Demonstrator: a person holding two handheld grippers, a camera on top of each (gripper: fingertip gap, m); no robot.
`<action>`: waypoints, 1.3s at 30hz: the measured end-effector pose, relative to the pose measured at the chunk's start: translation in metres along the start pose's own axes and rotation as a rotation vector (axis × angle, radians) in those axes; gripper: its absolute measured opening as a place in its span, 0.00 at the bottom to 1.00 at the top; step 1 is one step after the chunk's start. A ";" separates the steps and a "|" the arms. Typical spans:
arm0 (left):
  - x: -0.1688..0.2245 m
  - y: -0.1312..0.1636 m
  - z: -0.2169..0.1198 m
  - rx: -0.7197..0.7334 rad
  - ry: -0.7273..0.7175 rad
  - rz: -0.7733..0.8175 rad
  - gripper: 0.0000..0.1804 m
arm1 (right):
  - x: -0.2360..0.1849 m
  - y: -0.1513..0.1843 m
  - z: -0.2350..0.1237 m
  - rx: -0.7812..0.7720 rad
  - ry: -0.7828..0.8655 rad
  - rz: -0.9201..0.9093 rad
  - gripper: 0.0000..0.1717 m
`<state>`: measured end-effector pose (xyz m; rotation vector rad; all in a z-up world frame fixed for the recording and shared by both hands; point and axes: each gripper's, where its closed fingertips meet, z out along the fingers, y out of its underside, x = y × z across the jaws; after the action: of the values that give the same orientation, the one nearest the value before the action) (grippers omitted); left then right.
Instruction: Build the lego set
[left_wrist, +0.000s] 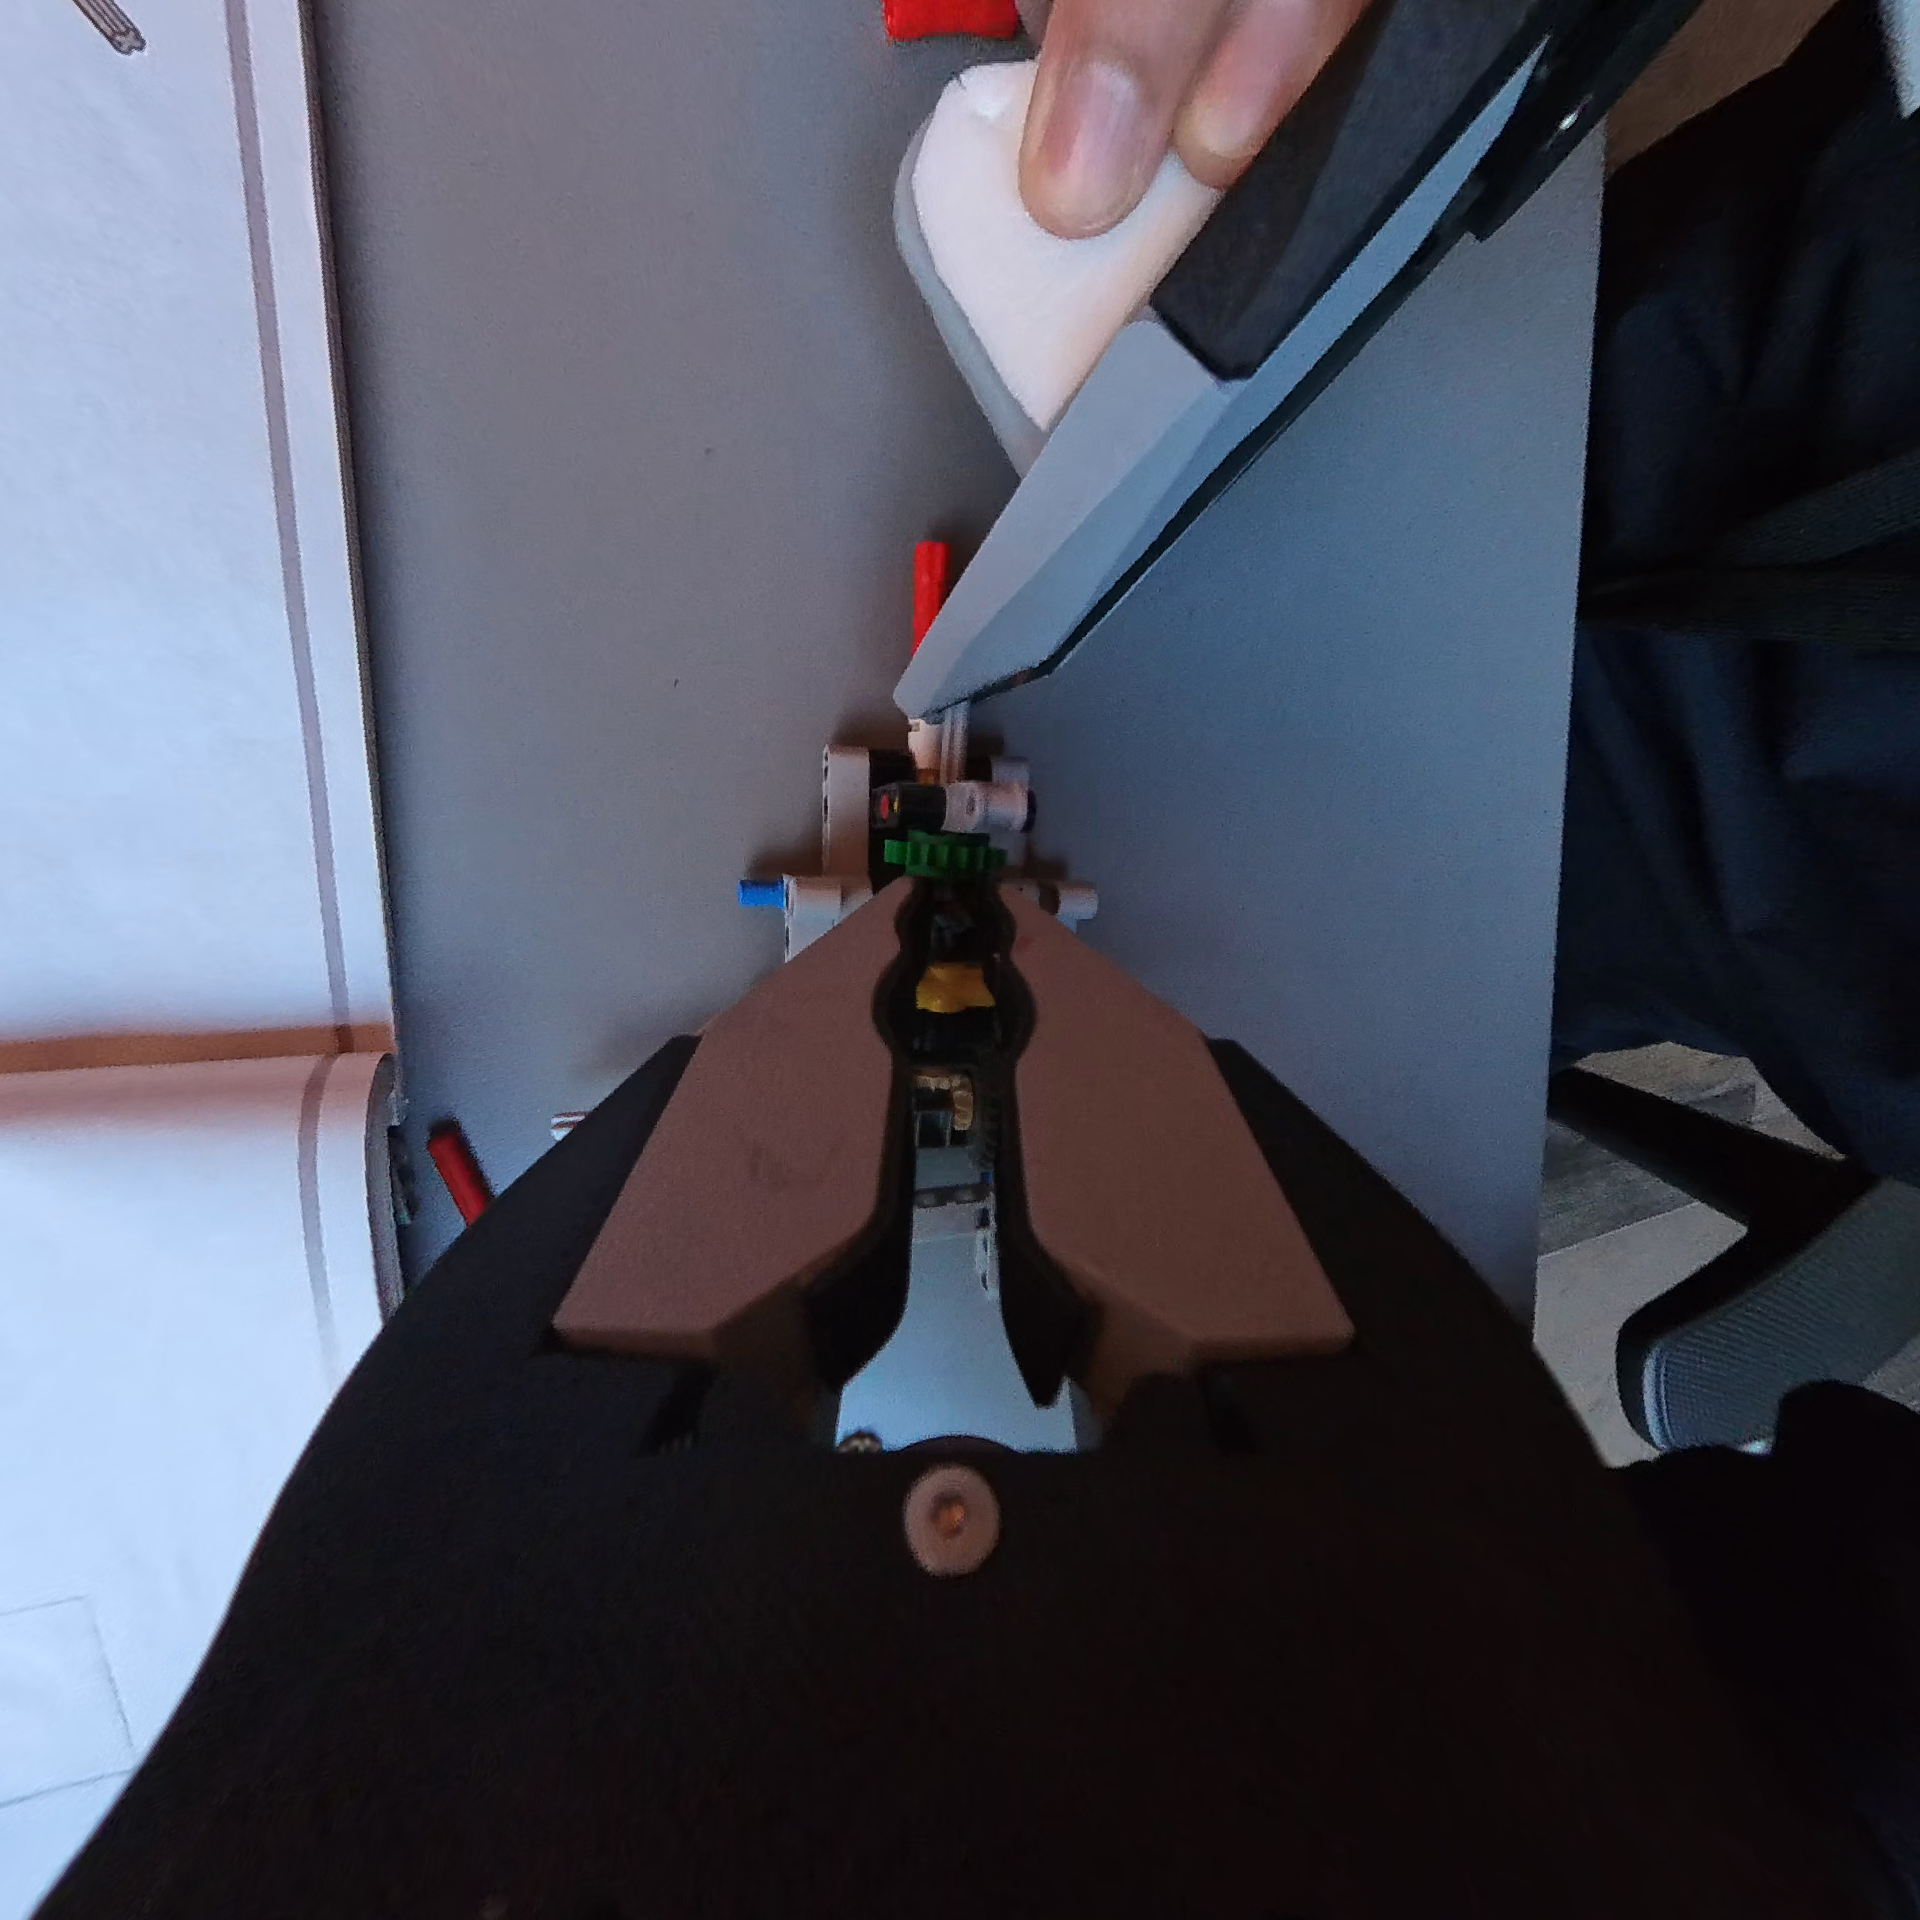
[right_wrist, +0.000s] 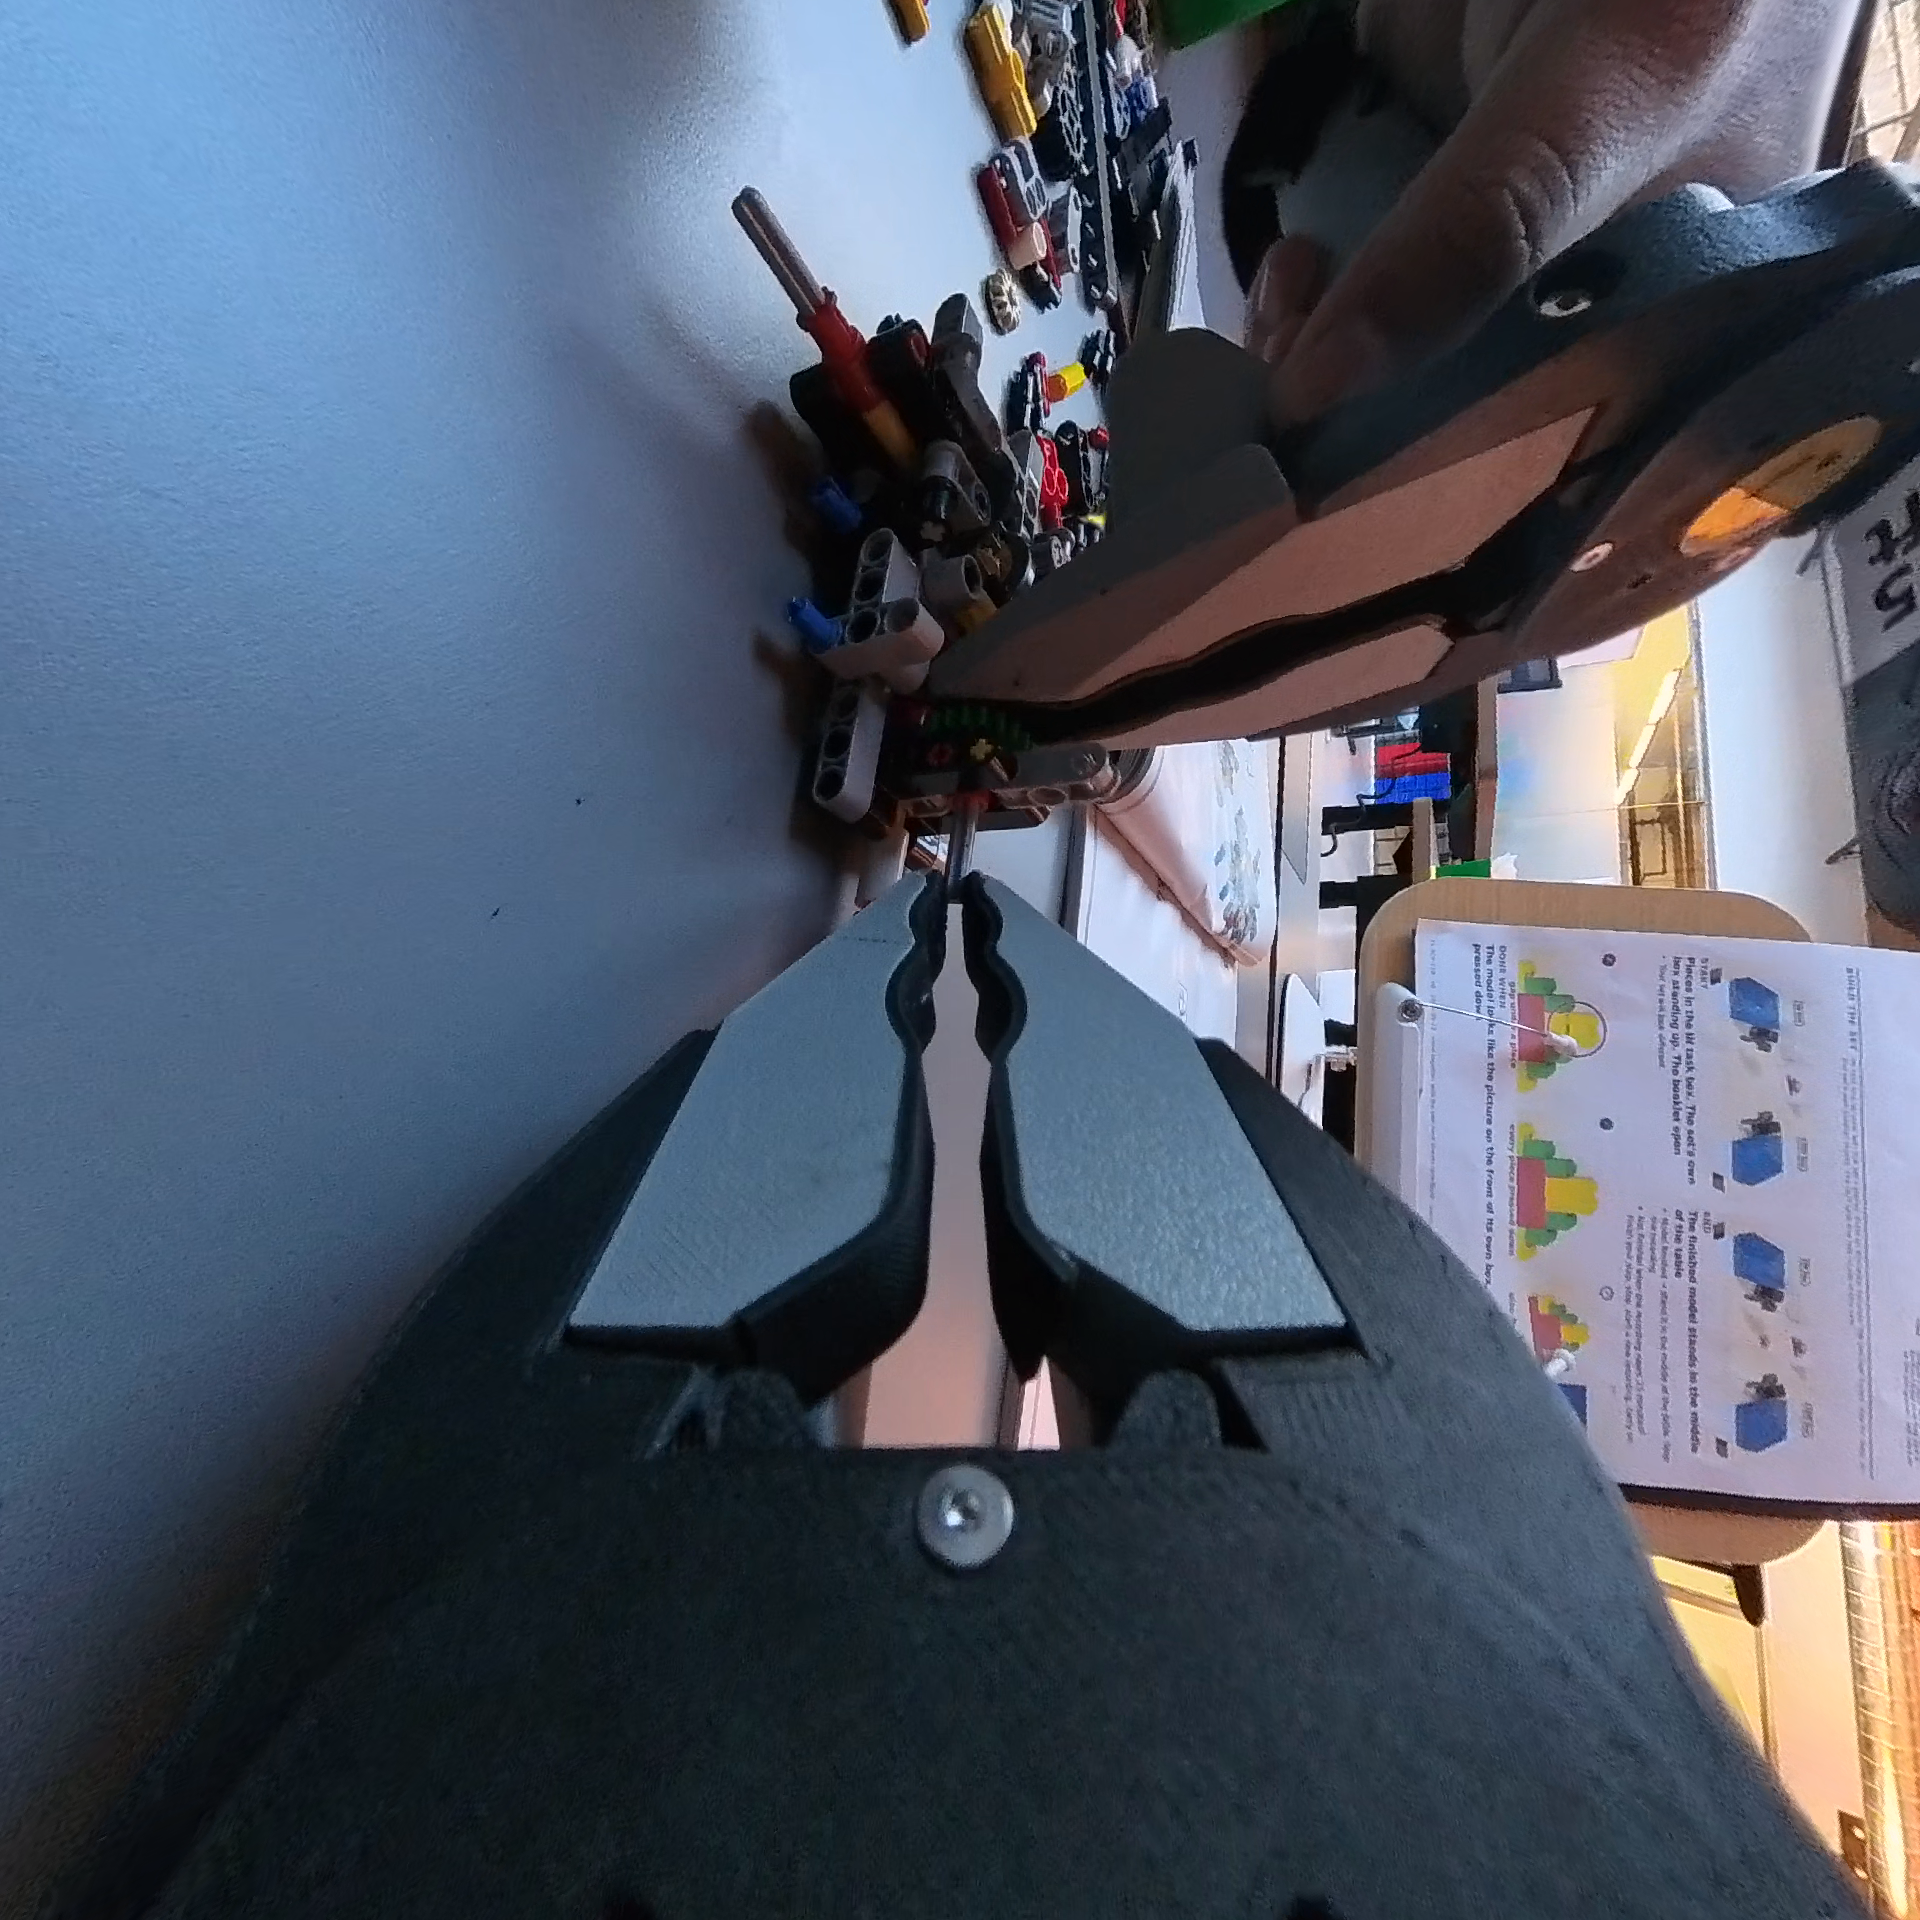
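A small assembly of white and black building beams (left_wrist: 847, 800) with a green gear (left_wrist: 943, 854) stands on the grey mat (left_wrist: 623, 520). My left gripper (left_wrist: 951, 896), with brown fingers, is shut on this assembly just behind the gear. A yellow part (left_wrist: 951, 987) shows between its fingers. My right gripper (right_wrist: 948, 883), with grey fingers, is shut on a thin grey axle (right_wrist: 961, 842) that runs into the assembly (right_wrist: 847, 758). The right gripper also shows in the left wrist view (left_wrist: 930, 707), coming down from the upper right. The left gripper shows in the right wrist view (right_wrist: 940, 681), next to the gear (right_wrist: 977, 719).
A pile of loose pieces (right_wrist: 935, 447) lies beyond the assembly, with more farther back (right_wrist: 1049, 125). Red pins (left_wrist: 925, 582) (left_wrist: 457, 1169) lie on the mat. A white booklet (left_wrist: 156, 623) borders the mat. A printed sheet on a wooden board (right_wrist: 1662, 1195) stands at the right. The grippers are tip to tip, or close to it.
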<state>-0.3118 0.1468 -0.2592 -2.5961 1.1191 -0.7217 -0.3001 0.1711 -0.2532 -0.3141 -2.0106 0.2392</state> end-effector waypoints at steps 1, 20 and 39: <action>0.000 0.001 0.000 -0.010 -0.002 0.006 0.02 | 0.000 -0.001 0.000 0.002 -0.001 -0.004 0.00; -0.002 0.005 -0.002 -0.165 -0.014 0.019 0.02 | -0.002 -0.007 0.004 0.021 -0.026 0.029 0.00; -0.005 0.007 -0.039 0.116 -0.139 -0.094 0.13 | 0.008 0.006 0.001 0.100 -0.075 0.318 0.22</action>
<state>-0.3395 0.1449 -0.2305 -2.5703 0.8937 -0.5959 -0.3038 0.1792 -0.2487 -0.5680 -2.0082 0.5565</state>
